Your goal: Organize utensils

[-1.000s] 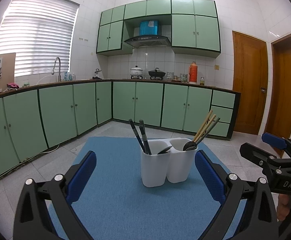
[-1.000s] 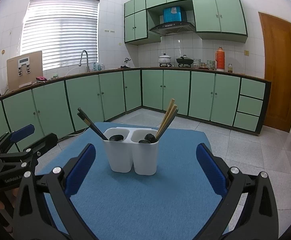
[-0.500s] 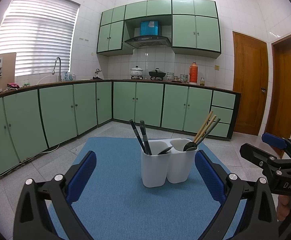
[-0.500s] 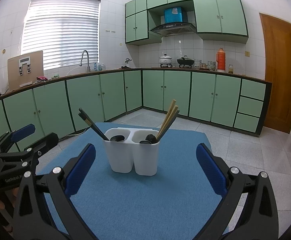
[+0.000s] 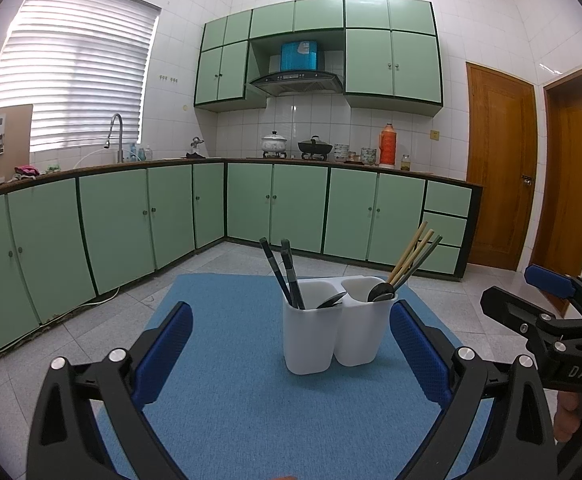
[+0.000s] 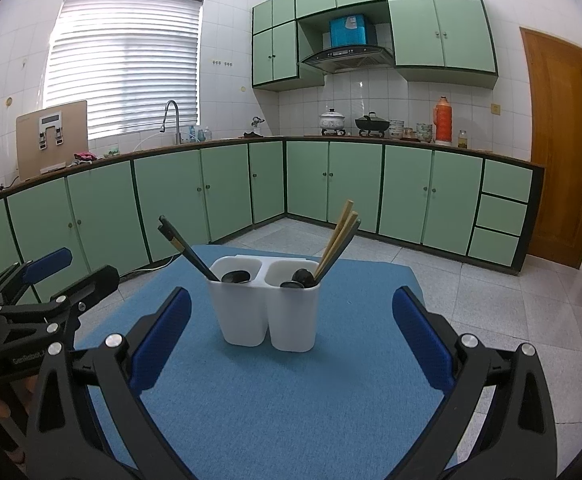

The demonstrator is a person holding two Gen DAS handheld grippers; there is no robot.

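A white two-compartment utensil holder [image 5: 333,326] [image 6: 265,306] stands on a blue mat [image 5: 251,400] [image 6: 291,400]. Its left compartment holds dark-handled utensils [image 5: 287,272] [image 6: 185,250] and a spoon [image 5: 331,301]. Its right compartment holds wooden chopsticks [image 5: 413,254] [image 6: 337,240] and a dark spoon [image 5: 381,291]. My left gripper [image 5: 291,344] is open and empty, a little short of the holder. My right gripper [image 6: 291,340] is open and empty, also short of the holder. Each gripper shows at the side of the other's view [image 5: 547,312] [image 6: 39,300].
The mat lies on a table above a grey tiled floor [image 6: 511,300]. Green kitchen cabinets [image 5: 131,216] run along the back and left walls. Wooden doors [image 5: 499,168] stand at the right. Pots and a thermos [image 5: 387,145] sit on the far counter.
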